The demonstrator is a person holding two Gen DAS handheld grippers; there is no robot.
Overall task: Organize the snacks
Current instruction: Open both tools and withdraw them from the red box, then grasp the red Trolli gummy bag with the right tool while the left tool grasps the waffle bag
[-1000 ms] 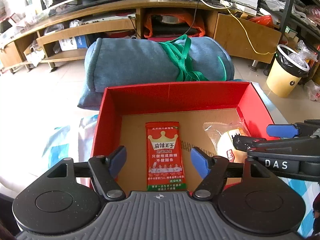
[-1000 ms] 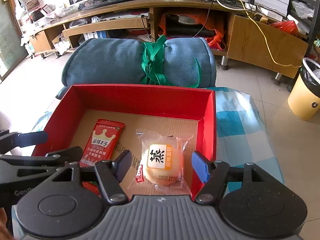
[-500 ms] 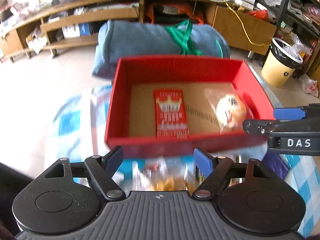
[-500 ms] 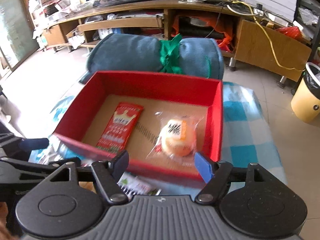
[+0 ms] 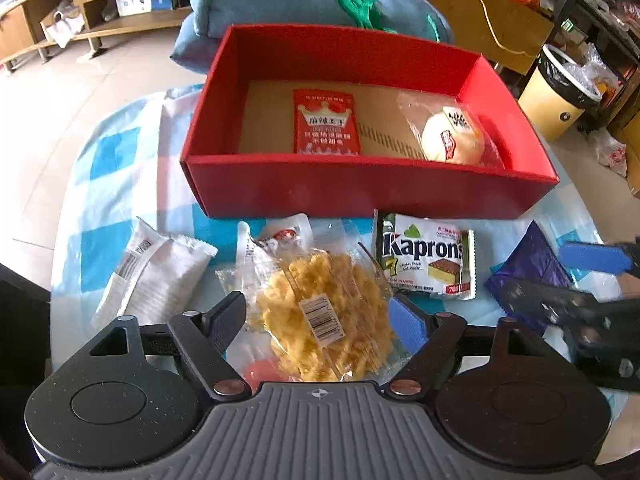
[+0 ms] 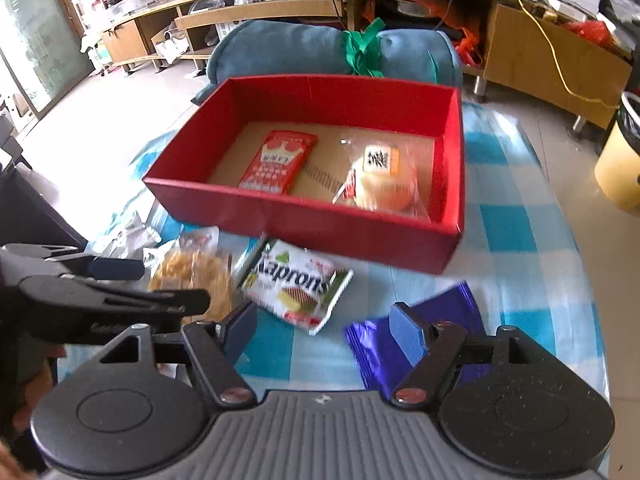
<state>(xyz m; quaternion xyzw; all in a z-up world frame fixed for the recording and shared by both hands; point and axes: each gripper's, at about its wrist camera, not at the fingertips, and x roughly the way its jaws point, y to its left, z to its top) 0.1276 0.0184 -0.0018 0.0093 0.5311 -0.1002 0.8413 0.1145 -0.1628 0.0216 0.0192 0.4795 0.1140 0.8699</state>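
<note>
My left gripper hangs with its jaws apart, having just been opening, over a clear bag of yellow crisps that lies between the fingers, unpressed. My right gripper is likewise released, with bare checked cloth between its fingers and a purple packet under the right one. A Kaprons wafer pack lies just beside the crisps, a white pack to their left. Beyond them on the cloth stands the red box, holding a red sachet and a wrapped bun. A rolled blue blanket lies behind the box.
</note>
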